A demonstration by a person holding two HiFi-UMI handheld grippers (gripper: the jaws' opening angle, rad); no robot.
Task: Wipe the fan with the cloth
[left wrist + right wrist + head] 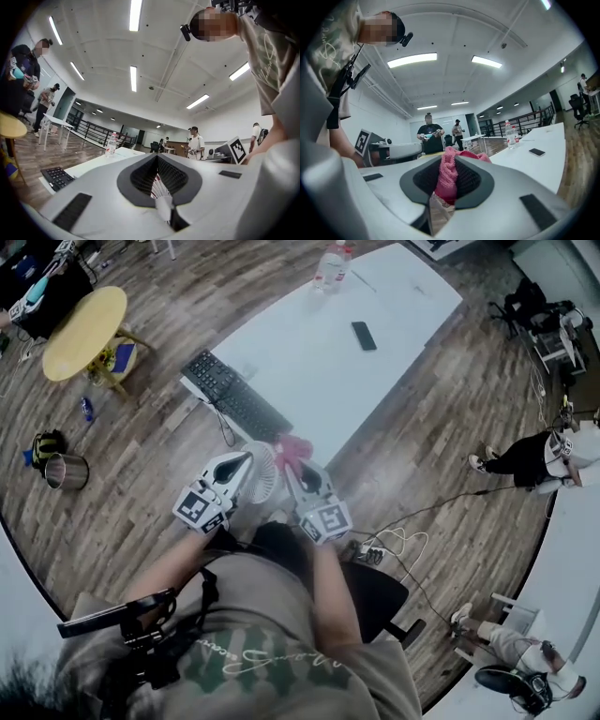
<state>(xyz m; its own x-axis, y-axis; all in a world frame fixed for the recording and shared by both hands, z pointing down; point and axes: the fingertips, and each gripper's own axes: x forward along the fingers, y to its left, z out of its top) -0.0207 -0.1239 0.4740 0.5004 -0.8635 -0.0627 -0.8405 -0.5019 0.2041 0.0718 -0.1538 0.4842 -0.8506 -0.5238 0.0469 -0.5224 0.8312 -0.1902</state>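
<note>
Head view, far left on the wooden floor: a metal pail (66, 471) stands upright, and what sits inside it is too dark to tell. Moving in, a black keyboard (239, 395) lies at the near corner of the long white table (309, 362). Now the action, just off that corner: the left gripper (246, 460) has its jaws pinched right together on the edge of the round white fan (263, 474), and the left gripper view confirms it, with a sliver of ribbed white fan (161, 197) squeezed between the pads. Just to the right, touching the fan's rim, is the pink cloth (292, 451), bunched up and clamped in the right gripper (300, 470). The right gripper view shows those jaws partly closed, with the cloth (447, 176) filling the gap between them. Further right and back on the table, a clear bottle (331, 265) with a red label stands upright, fill level unclear, and a dark phone (364, 335) lies flat beyond it.
</note>
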